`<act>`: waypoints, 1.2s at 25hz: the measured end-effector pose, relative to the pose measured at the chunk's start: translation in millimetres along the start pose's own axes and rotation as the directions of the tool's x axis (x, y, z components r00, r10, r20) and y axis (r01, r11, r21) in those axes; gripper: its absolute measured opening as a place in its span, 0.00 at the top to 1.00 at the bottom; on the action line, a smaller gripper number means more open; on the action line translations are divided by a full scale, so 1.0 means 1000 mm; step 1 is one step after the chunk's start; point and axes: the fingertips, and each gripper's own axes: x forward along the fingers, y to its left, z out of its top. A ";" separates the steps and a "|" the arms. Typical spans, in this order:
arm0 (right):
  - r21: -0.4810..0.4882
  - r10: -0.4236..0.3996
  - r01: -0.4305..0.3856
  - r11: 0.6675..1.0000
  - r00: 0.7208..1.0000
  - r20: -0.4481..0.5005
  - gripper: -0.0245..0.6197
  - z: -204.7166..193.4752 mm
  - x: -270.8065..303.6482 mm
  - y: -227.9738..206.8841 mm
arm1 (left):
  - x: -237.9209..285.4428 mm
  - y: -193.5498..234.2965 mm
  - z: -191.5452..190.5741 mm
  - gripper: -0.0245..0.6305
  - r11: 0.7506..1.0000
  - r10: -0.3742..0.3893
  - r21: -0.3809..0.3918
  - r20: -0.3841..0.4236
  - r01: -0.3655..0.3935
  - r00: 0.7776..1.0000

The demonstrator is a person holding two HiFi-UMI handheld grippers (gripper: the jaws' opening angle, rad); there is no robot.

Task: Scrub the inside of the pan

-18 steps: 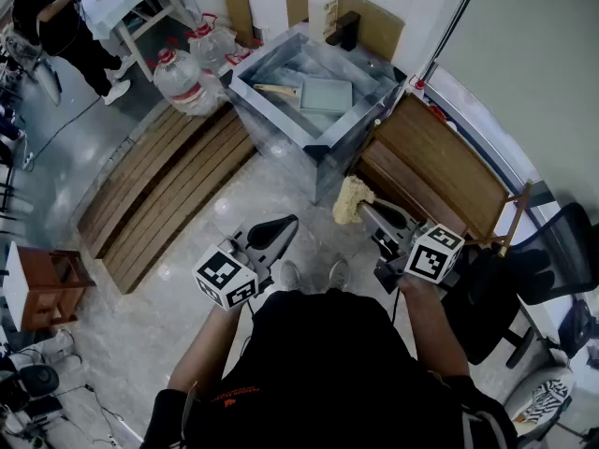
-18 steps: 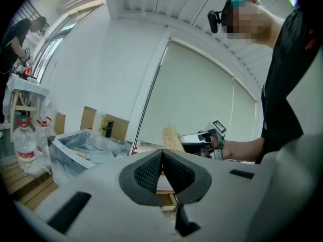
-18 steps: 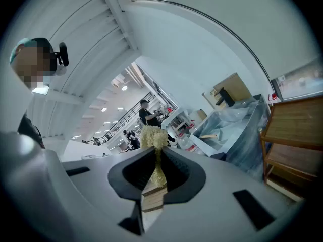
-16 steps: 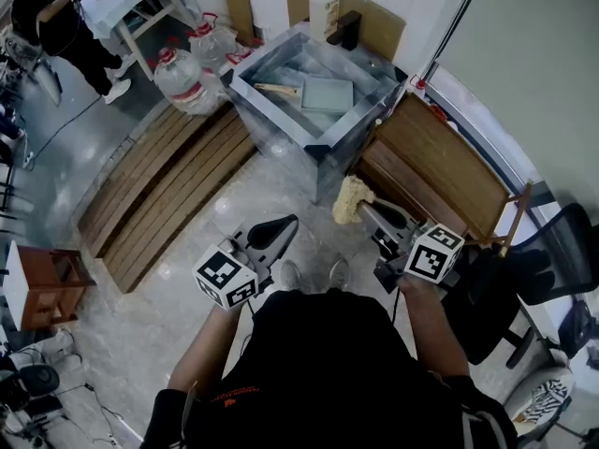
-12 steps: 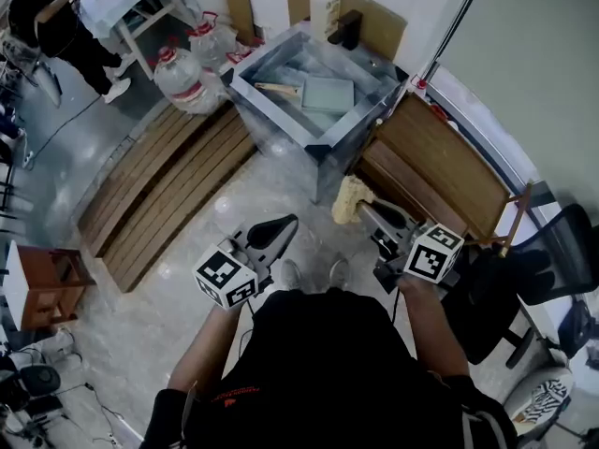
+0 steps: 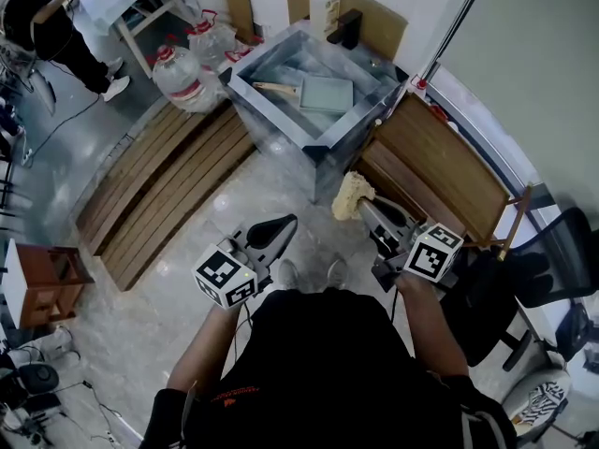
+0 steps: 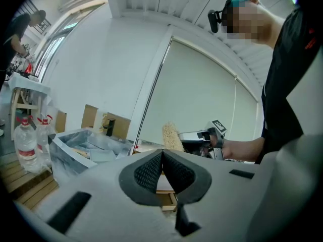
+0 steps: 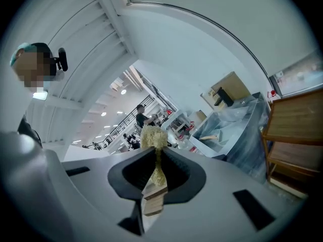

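A pale yellow fibrous scrubber (image 6: 350, 195) sticks out of my right gripper (image 6: 365, 206), which is shut on it; in the right gripper view the scrubber (image 8: 153, 136) stands pinched between the dark pads of that gripper (image 8: 157, 158). My left gripper (image 6: 284, 224) is shut with nothing in it, its pads meeting (image 7: 162, 158). Both are held at waist height, well short of the steel sink (image 6: 271, 110). In the sink lie a flat grey-blue square pan (image 6: 326, 94) and a wooden-handled brush (image 6: 274, 89). The left gripper view also shows the scrubber (image 7: 171, 136) and the sink (image 7: 65, 145).
Large water bottles (image 6: 178, 71) stand left of the sink. A slatted wooden platform (image 6: 159, 190) lies on the floor at left. A wooden rack (image 6: 440, 171) stands right of the sink, an office chair (image 6: 552, 260) beyond it. A white bottle (image 6: 323, 7) stands behind the sink. A person (image 6: 47, 26) stands far left.
My right gripper with the scrubber has edged slightly forward. The person at the far left has shifted a little. The left gripper has not moved.
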 end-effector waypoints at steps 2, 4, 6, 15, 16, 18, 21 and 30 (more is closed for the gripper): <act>0.001 0.005 -0.005 1.000 1.000 -0.009 0.90 0.000 -0.002 -0.004 | 0.005 -0.001 -0.001 0.93 1.000 0.006 -0.001 0.001 -0.006 1.000; 0.002 0.011 -0.011 1.000 1.000 -0.018 0.90 0.002 -0.005 -0.008 | 0.011 -0.003 0.000 0.93 1.000 0.013 -0.002 0.004 -0.013 1.000; 0.000 0.019 -0.019 1.000 1.000 -0.025 0.90 0.006 -0.008 -0.013 | 0.019 -0.004 0.001 0.93 1.000 0.019 0.001 0.006 -0.019 1.000; -0.014 0.067 -0.068 0.998 0.997 -0.042 0.90 0.030 -0.026 -0.039 | 0.054 -0.014 0.005 0.93 0.998 0.061 0.016 0.009 -0.061 0.998; -0.015 0.070 -0.071 0.997 0.997 -0.044 0.90 0.032 -0.029 -0.042 | 0.057 -0.016 0.005 0.93 0.998 0.064 0.019 0.008 -0.064 0.998; -0.016 0.074 -0.075 0.997 0.996 -0.047 0.90 0.035 -0.034 -0.048 | 0.063 -0.017 0.006 0.93 0.997 0.070 0.025 0.006 -0.071 0.997; -0.015 0.076 -0.077 0.997 0.996 -0.049 0.90 0.041 -0.037 -0.056 | 0.070 -0.015 0.008 0.93 0.997 0.078 0.029 0.002 -0.078 0.997; -0.009 0.083 -0.084 0.996 0.995 -0.063 0.90 0.051 -0.019 -0.075 | 0.092 0.010 0.010 0.93 0.997 0.078 0.030 -0.006 -0.078 0.997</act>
